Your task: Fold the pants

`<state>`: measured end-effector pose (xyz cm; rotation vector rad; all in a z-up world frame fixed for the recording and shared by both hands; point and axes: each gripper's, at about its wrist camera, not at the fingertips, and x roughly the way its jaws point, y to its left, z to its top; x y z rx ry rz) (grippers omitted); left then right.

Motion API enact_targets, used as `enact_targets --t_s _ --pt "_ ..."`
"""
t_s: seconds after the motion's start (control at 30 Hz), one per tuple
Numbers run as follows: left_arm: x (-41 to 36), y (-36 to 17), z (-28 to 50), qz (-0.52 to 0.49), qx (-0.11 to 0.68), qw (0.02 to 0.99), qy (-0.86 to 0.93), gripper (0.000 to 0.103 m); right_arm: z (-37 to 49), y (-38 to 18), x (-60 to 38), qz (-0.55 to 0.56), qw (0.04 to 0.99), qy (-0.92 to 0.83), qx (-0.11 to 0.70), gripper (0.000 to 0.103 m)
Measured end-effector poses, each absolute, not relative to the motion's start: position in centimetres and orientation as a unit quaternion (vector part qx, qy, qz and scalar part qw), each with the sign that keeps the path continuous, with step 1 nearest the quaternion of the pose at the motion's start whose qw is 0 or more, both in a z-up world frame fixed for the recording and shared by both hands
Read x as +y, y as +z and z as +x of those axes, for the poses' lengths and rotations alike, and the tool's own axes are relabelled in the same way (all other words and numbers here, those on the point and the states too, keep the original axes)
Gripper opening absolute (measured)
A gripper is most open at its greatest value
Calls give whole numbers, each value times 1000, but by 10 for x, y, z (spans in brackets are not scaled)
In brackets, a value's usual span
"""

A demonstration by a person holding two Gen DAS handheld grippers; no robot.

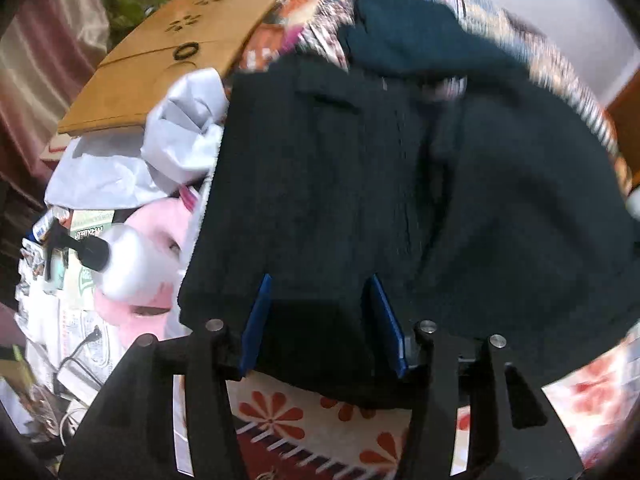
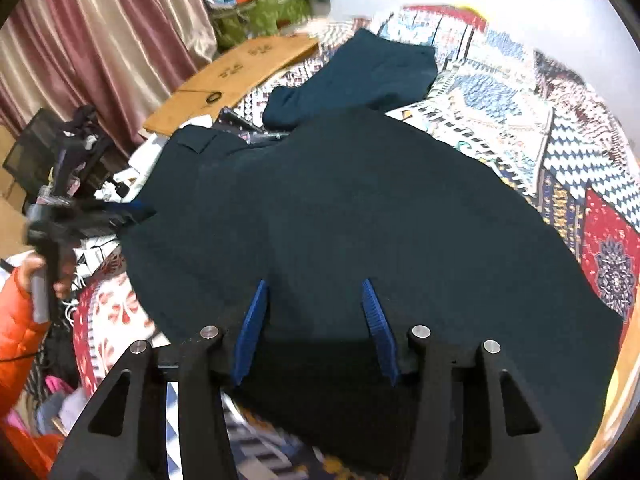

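Dark teal pants (image 1: 400, 184) lie spread on a patterned bedspread (image 1: 304, 428), with a pocket flap near the far left and a leg end folded over at the back (image 2: 360, 76). My left gripper (image 1: 320, 280) is open, its blue fingers (image 1: 256, 320) spread over the pants' near edge. My right gripper (image 2: 316, 286) is open too, fingers (image 2: 376, 328) resting over the near edge of the pants (image 2: 360, 208). The left gripper also shows in the right wrist view (image 2: 100, 216), at the pants' left edge, held by a hand in an orange sleeve.
A brown cardboard box (image 1: 168, 64) lies at the back left. White plastic bags (image 1: 168, 148), a pink soft toy (image 1: 144, 280) and clutter sit left of the pants. Pink curtains (image 2: 100, 48) hang behind. The colourful bedspread (image 2: 560, 152) extends right.
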<state>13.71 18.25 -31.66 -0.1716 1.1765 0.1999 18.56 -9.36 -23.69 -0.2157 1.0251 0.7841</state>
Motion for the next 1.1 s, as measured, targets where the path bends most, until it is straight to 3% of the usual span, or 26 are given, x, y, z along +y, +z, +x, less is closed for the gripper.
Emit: enact_targets --t_s 0.17,0.37,0.57,0.87,1.03,1.1 --pt "159 -312 126 -17 549 829 102 53 175 -234 -125 -76 799 362 475 48" --pt "173 -292 144 -68 563 818 92 54 176 -221 -184 -28 833 301 464 48" --pt "171 -265 184 -64 530 840 94 68 186 -217 -269 32 870 198 450 50" --pt "183 -304 245 -27 565 814 132 69 226 -262 -371 93 859 76 497 50" --pt "179 -322 243 2 564 813 145 88 239 -292 -380 137 837 92 522 50" --pt "176 -327 244 17 562 813 149 91 244 -299 -377 140 835 93 524 53"
